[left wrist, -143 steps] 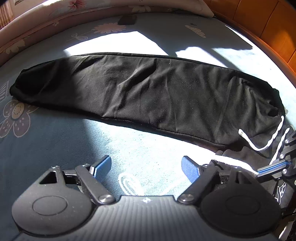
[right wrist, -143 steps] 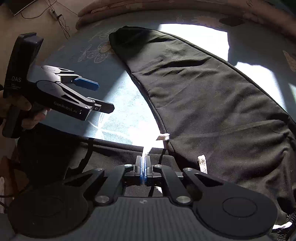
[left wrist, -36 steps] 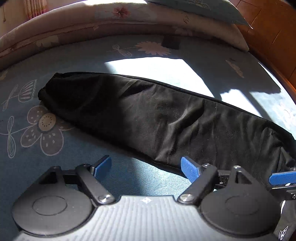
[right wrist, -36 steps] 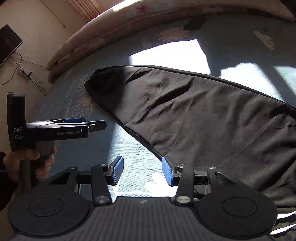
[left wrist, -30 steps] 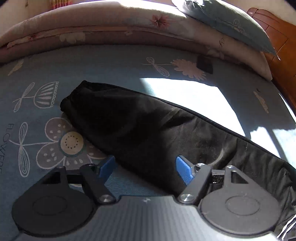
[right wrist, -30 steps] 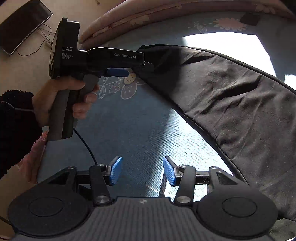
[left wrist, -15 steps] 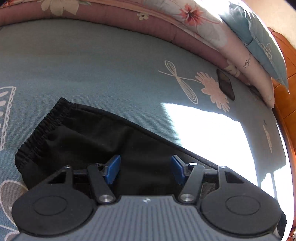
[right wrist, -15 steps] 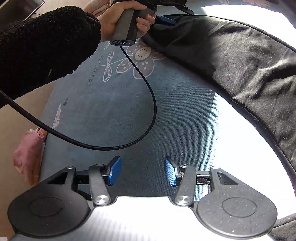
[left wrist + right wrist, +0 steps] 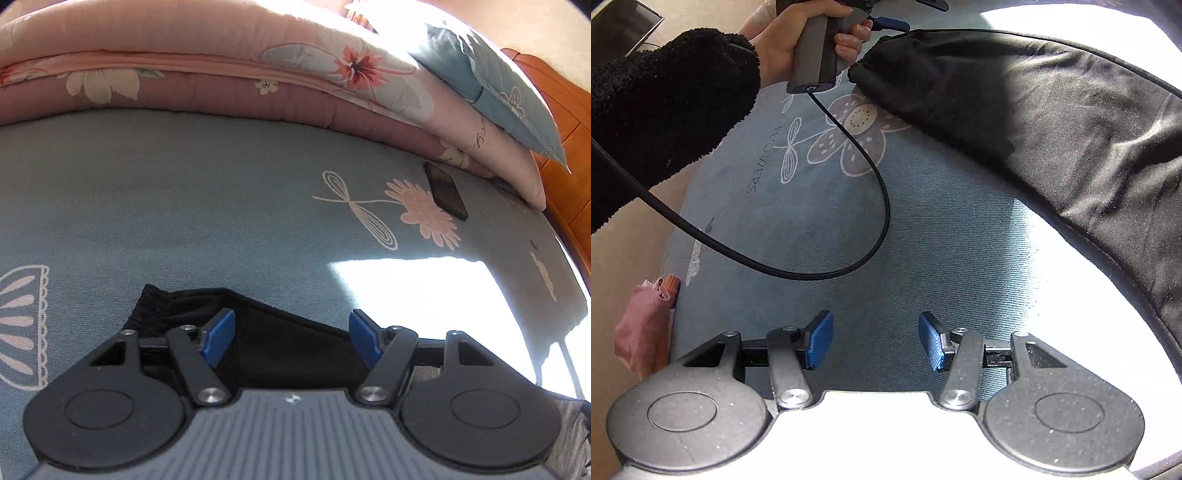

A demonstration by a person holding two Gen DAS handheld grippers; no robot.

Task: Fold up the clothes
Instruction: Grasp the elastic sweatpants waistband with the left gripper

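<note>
Left wrist view: my left gripper (image 9: 291,334) straddles the cuffed end of the black trousers (image 9: 280,350) on the bed (image 9: 184,206), jaws opening, cloth between them unpinched. My right gripper (image 9: 875,341) hangs open over bare sheet. Best to close squarely on every layer at the cuff (image 9: 151,306) before lifting. Beyond lies a phone (image 9: 445,192).

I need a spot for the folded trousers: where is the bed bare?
Bare sheet lies between the black trousers and the rolled quilt, left of the phone. More lies between the right gripper and the trousers' near edge, though a cable crosses it.
</note>
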